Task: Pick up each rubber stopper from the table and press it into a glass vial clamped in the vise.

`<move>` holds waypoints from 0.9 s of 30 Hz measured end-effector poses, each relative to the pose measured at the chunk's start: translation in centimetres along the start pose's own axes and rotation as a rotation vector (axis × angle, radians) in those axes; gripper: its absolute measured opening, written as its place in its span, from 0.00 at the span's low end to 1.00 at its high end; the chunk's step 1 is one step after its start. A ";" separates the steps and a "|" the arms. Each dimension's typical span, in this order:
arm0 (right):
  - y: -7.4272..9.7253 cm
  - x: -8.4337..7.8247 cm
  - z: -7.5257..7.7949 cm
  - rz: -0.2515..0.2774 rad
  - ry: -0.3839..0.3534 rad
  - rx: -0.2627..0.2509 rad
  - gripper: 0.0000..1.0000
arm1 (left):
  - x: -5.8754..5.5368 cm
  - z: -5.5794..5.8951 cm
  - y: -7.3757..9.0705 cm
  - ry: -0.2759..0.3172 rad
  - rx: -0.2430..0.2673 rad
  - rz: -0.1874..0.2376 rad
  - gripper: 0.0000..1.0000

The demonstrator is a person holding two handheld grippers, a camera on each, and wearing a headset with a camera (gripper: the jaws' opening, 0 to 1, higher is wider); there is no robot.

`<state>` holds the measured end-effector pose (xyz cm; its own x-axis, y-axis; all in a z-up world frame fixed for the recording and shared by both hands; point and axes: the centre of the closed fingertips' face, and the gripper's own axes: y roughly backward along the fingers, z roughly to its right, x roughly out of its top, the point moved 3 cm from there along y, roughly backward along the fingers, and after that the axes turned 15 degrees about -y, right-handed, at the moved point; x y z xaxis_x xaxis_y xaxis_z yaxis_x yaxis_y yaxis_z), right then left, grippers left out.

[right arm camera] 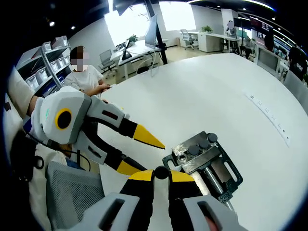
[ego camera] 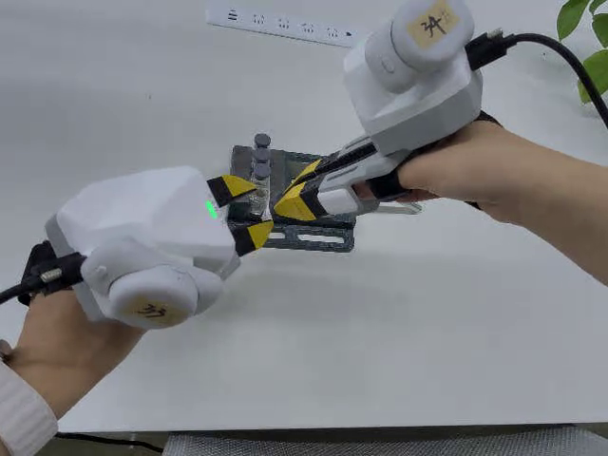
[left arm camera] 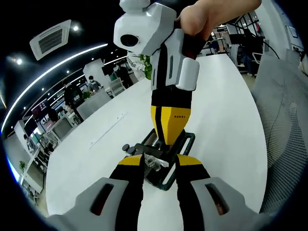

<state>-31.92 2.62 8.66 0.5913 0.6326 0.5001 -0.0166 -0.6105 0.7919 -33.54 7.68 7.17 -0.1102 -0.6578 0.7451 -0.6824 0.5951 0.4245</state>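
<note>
A dark vise (ego camera: 313, 237) sits mid-table and clamps a row of glass vials. The far vials (ego camera: 261, 142) carry grey stoppers, while the nearest vial (ego camera: 256, 199) is clear glass. My left gripper (ego camera: 244, 211) stands open, one jaw on each side of that near vial (left arm camera: 155, 163). From the upper right, my right gripper (ego camera: 283, 204) slants down, shut on a dark rubber stopper (right arm camera: 162, 172), its tips just right of the near vial. In the right gripper view the vise (right arm camera: 226, 168) holds several stoppered vials (right arm camera: 204, 144).
A white power strip (ego camera: 285, 24) lies along the table's far edge, and plant leaves (ego camera: 589, 43) show at the far right. The white table (ego camera: 427, 313) is bare around the vise. A person (right arm camera: 84, 72) sits at desks in the background.
</note>
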 end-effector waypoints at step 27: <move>-0.5 3.7 2.3 -0.301 0.623 0.017 0.06 | -5.3 -0.3 1.8 0.315 0.023 -0.100 0.99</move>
<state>-27.92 4.15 9.35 -0.0052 0.9284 0.3716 0.0915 -0.3696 0.9247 -33.91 12.39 4.10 0.1846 -0.5356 0.8240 -0.6952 0.5215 0.4947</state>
